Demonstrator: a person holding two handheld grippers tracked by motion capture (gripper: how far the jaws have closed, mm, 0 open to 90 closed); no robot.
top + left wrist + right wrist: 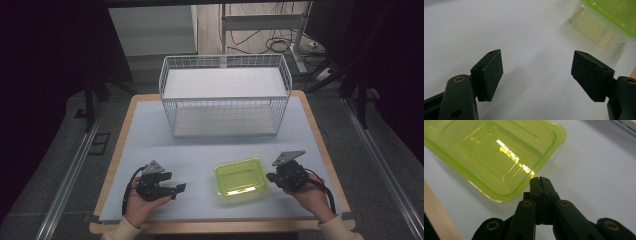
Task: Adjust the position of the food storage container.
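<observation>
A green lidded plastic container sits on the white table near the front edge, between my two hands. My left gripper rests to its left, jaws wide open with nothing between them; in the left gripper view the container lies ahead at the upper right. My right gripper is just right of the container, jaws pressed together and empty. In the right gripper view its shut tips sit at the edge of the container's green lid, close to its rim.
A white wire basket with a shelf stands at the back middle of the table. The table's wooden edge runs along the front. Cables lie on the floor beyond the table.
</observation>
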